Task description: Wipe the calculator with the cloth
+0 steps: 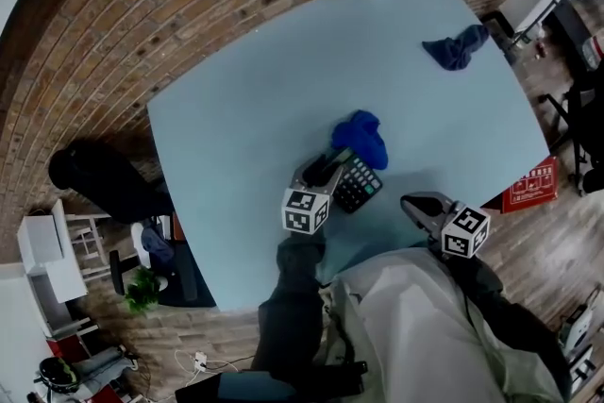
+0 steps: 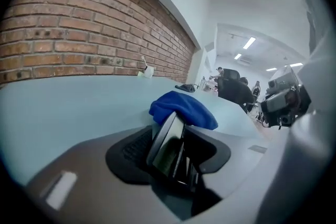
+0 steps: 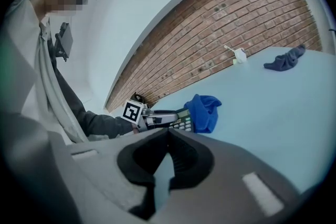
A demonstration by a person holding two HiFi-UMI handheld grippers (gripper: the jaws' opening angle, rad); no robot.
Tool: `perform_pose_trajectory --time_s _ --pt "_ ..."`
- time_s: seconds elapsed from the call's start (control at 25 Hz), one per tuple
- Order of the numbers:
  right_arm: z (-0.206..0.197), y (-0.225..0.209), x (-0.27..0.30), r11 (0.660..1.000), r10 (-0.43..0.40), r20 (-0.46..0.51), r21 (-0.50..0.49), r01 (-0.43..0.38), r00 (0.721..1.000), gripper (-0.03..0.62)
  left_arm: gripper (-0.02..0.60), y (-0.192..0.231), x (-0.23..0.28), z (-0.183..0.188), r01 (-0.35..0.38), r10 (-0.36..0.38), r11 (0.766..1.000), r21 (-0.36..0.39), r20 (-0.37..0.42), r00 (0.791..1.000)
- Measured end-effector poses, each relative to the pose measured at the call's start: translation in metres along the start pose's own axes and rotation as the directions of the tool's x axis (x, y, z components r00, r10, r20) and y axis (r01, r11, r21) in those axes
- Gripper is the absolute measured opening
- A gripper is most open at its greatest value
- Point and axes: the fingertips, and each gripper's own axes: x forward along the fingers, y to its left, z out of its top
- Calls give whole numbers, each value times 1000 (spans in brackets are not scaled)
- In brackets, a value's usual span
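Calculator [image 1: 359, 184], a flat black slab of hard plastic with rows of keys and a glossy display, sat clamped at its display end between the left gripper's [image 1: 323, 171] ribbed pads, low over the pale blue table [image 1: 283, 80]. Its long axis seemingly ran toward the right gripper's side. A soft, bunched blue cloth [image 1: 361, 137] lay just beyond those jaws, touching the calculator. The right gripper [image 3: 167, 155], jaws together and empty, was the free hand; the cloth lay ahead and left of it.
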Motion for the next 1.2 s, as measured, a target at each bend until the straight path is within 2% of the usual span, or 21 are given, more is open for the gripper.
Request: perform_pose_trajectory --time_s 0.12,0.2,0.28,0.4,0.44,0.52,0.6,0.68,0.76,0.8,0.84,0.88,0.92,0.96,1.04,1.08,1.12,1.16,1.2 --pt "0 -4 3 1000 -5 7 21 5 1000 1 174 -1 -2 3 27 -27 1000 -13 17 999" --pt "5 -12 9 1000 -16 14 3 16 1000 0 119 -1 -8 7 63 -58 994 -94 63 996" --pt "16 -26 18 996 -47 26 -78 49 999 2 85 0 -17 10 111 -86 971 -212 125 988" --pt "44 -46 39 968 -86 37 -232 92 996 6 59 -5 -34 7 169 -102 919 -357 199 975" --pt "52 -51 49 957 -93 27 -274 97 995 64 51 -9 -40 6 182 -99 900 -395 223 970" --pt "60 -59 77 937 -101 -31 -340 84 994 172 44 -15 -51 4 194 -75 871 -451 267 961" --pt "54 -65 109 921 -104 -128 -388 47 986 221 46 -20 -62 1 175 -33 860 -480 289 957" --pt "35 -74 139 902 -125 -249 -432 6 960 225 46 -22 -75 -4 147 16 849 -508 302 953" --pt "13 -83 160 866 -160 -346 -498 -37 924 225 46 -20 -91 -7 120 74 829 -546 320 945" --pt "7 -84 165 837 -176 -359 -545 -52 917 225 46 -16 -100 -8 110 108 815 -569 335 936" --pt "7 -86 167 806 -191 -346 -590 -54 919 219 46 -12 -109 -8 104 145 797 -595 356 923" --pt "9 -88 166 789 -199 -320 -613 -42 926 197 46 -6 -118 -7 103 183 777 -621 379 907" --pt "10 -89 164 797 -194 -298 -603 -27 935 145 47 -1 -127 -6 103 222 757 -646 402 888" --pt "11 -88 161 829 -171 -287 -559 -20 943 114 46 3 -134 -4 100 261 737 -669 418 870" --pt "16 -75 147 905 -86 -263 -424 -35 961 92 46 6 -146 1 77 334 705 -705 426 841" --pt "27 -60 137 925 -38 -227 -377 -51 973 91 46 7 -150 2 62 360 698 -713 424 831" --pt "40 -40 127 928 4 -181 -367 -71 983 89 46 8 -150 3 47 377 698 -715 423 824" --pt "53 -17 118 915 38 -149 -391 -94 988 89 46 8 -149 5 37 388 698 -715 421 819" --pt "58 7 112 889 64 -150 -440 -125 987 89 48 6 -148 7 32 394 698 -716 421 817"
